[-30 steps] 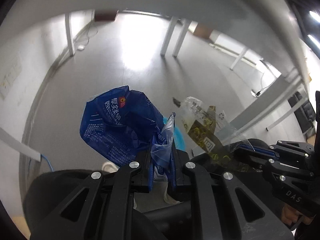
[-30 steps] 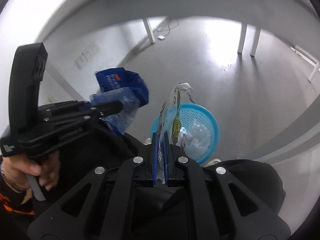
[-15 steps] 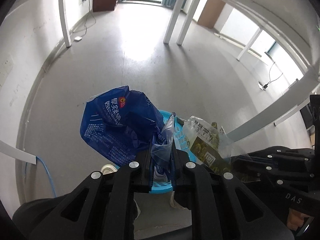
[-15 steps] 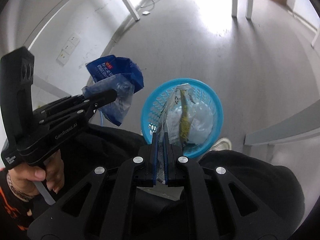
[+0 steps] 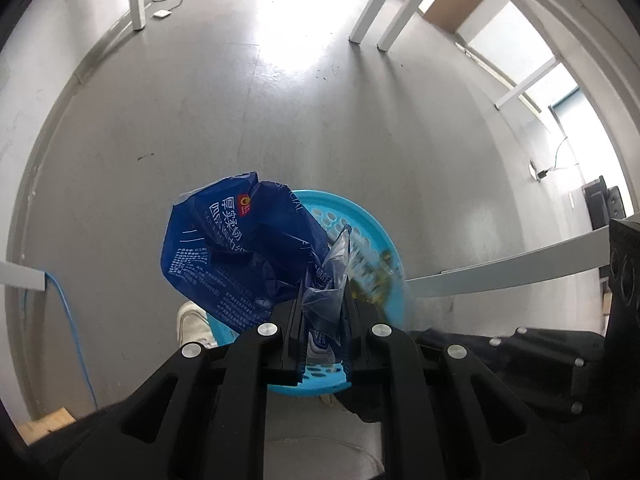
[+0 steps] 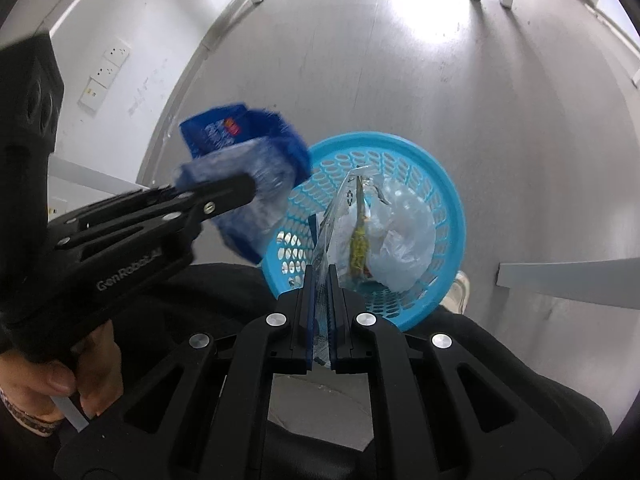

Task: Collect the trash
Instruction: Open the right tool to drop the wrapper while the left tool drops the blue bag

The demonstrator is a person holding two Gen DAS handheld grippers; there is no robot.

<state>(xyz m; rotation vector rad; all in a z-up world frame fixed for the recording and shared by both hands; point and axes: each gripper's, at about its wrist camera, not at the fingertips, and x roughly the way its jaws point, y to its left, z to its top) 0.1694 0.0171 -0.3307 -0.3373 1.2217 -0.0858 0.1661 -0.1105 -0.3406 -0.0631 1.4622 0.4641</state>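
A round light-blue plastic basket (image 6: 448,200) stands on the grey floor below both grippers; it also shows in the left wrist view (image 5: 360,216). My left gripper (image 5: 322,300) is shut on a crumpled blue plastic package (image 5: 240,248) and holds it over the basket's left rim. It shows blurred in the right wrist view (image 6: 248,164). My right gripper (image 6: 320,280) is shut on a clear wrapper with yellow-green print (image 6: 352,216) that hangs over the basket. A crumpled clear bag (image 6: 404,236) lies inside the basket.
White table legs (image 5: 372,12) stand further off on the floor. A white shoe (image 5: 192,320) is beside the basket. A blue cable (image 5: 72,320) runs along the left wall. Wall sockets (image 6: 104,76) sit on the left wall. A white bar (image 6: 568,280) crosses at right.
Both grippers have tilted downward and moved over the basket, which now sits directly beneath them. Both still hold their trash.
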